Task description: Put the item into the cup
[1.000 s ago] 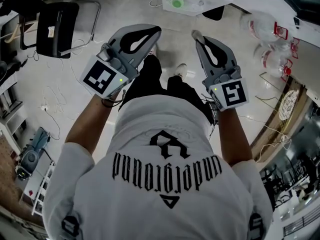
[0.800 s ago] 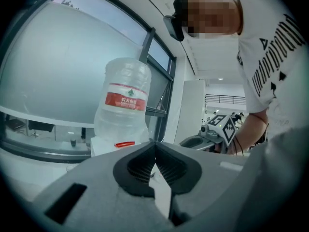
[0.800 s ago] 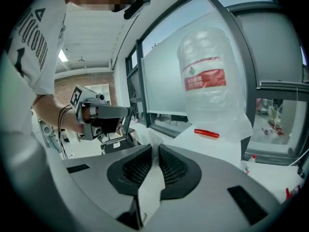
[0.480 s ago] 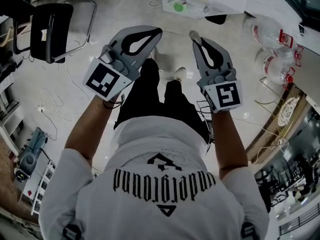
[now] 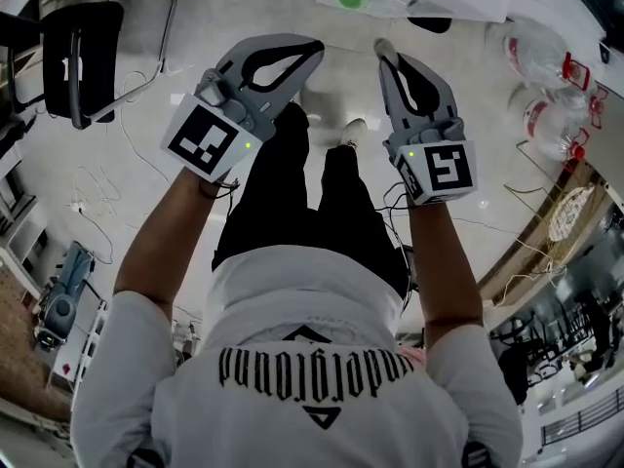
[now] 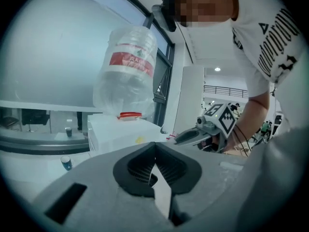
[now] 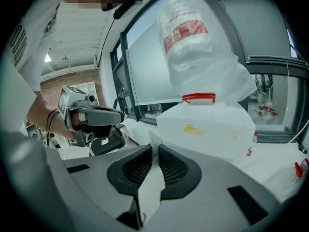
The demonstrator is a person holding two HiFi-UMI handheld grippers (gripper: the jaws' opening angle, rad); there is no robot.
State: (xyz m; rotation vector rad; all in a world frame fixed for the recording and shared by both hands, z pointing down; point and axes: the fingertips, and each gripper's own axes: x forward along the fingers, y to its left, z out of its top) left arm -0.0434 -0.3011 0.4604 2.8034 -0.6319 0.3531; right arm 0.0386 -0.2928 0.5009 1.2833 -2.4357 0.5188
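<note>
1. The item [image 7: 152, 139] is a thin, pale scrap pinched right at the tip of the right gripper [image 7: 153, 146], poking just past the pads. What it is exactly, I can't tell.
2. The right gripper has its jaws narrow and clamped on that item, held out in front of the person above the floor [image 5: 146, 193].
3. The left gripper [image 6: 154, 145] has its jaws drawn together at the tips with nothing between them. It sits just to the left of the right gripper, the two side by side and not touching.
4. There's a cup [image 6: 66, 162], small and blue, ahead of the left gripper, low and off to its left, standing on a white desk [image 6: 34, 170].
5. Straight ahead of both grippers is a white box [image 7: 207, 127] with a big clear water bottle [image 7: 193, 37] in loose plastic wrap standing on it. A red band [image 7: 198, 98] shows where the two meet.
6. Well out to the left of the left gripper, a black chair [image 5: 88, 52] stands on the floor.
</note>
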